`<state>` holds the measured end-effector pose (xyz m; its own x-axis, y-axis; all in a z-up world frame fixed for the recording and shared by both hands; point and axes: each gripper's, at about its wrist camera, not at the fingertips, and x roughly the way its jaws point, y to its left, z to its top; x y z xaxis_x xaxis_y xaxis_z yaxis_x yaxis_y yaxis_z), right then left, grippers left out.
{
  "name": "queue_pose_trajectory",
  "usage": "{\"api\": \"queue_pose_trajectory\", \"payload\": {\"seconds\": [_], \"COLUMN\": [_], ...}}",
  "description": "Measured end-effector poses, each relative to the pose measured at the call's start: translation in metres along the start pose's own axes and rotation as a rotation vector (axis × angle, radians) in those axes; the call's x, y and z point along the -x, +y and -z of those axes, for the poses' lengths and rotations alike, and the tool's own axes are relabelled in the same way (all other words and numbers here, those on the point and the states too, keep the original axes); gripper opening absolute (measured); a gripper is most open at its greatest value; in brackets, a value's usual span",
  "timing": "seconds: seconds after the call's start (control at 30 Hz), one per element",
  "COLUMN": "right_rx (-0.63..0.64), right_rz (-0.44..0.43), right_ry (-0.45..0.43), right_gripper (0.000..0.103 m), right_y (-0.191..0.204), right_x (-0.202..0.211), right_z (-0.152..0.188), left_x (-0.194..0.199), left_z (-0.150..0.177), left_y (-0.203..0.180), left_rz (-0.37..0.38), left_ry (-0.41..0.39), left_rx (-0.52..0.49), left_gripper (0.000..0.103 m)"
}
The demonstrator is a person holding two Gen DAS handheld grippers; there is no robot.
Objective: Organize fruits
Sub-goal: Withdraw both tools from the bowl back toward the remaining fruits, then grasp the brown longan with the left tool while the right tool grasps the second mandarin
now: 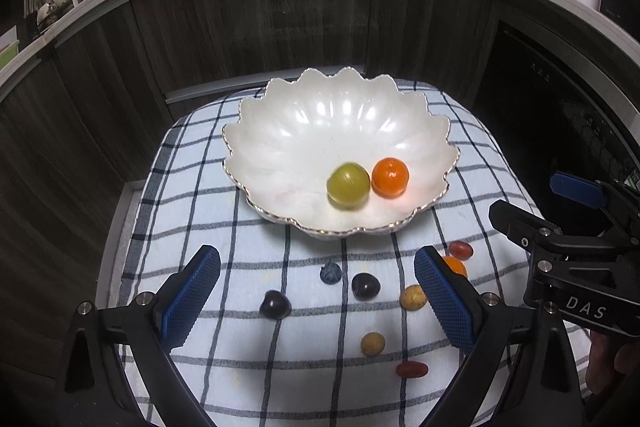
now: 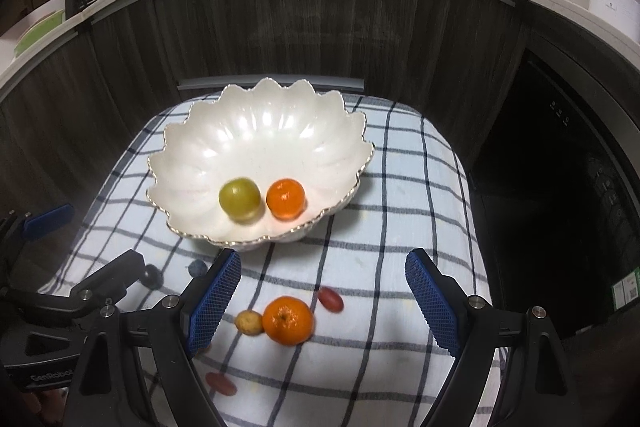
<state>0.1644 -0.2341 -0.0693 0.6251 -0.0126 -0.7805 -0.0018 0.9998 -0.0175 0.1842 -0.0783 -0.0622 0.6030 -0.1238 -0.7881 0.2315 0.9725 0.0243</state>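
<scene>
Two fruits are in the bowl, and most still wait on the cloth.

I see the big white bowl (image 1: pixel 340 131) on the checked cloth (image 2: pixel 400 187) over the tabletop; inside it a green fruit (image 1: pixel 348 183) sits just beside a small orange (image 1: pixel 390 176). In front of the bowl lie another orange (image 2: pixel 287 320), two dark grapes (image 1: pixel 365 285), a blueberry (image 1: pixel 330 272), two tan fruits (image 1: pixel 413 297) and two red ones (image 1: pixel 411 369). My left tongs (image 1: pixel 316 301) and right tongs (image 2: pixel 322 303) are both spread wide, pinching nothing.

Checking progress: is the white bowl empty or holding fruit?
Holding fruit: the white bowl contains two pieces, a green fruit and an orange. Other fruits lie outside on the checked cloth.
</scene>
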Motion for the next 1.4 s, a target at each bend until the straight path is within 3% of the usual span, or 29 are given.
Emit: {"api": "queue_pose_trajectory", "payload": {"seconds": [0.67,1.07,1.4], "right_rx": [0.042,0.055,0.069], "right_rz": [-0.008,-0.047,-0.087], "right_ry": [0.073,0.105,0.119], "right_gripper": [0.085,0.084,0.074], "right_y": [-0.002,-0.001,0.005], "right_x": [-0.024,-0.041,-0.056], "right_z": [0.038,0.055,0.064], "left_x": [-0.021,-0.035,-0.048], "left_z": [0.039,0.053,0.066], "left_y": [-0.018,-0.023,-0.028], "left_rz": [0.021,0.051,0.079], "left_ry": [0.068,0.096,0.116], "left_rx": [-0.056,-0.075,-0.085], "left_gripper": [0.086,0.072,0.066]}}
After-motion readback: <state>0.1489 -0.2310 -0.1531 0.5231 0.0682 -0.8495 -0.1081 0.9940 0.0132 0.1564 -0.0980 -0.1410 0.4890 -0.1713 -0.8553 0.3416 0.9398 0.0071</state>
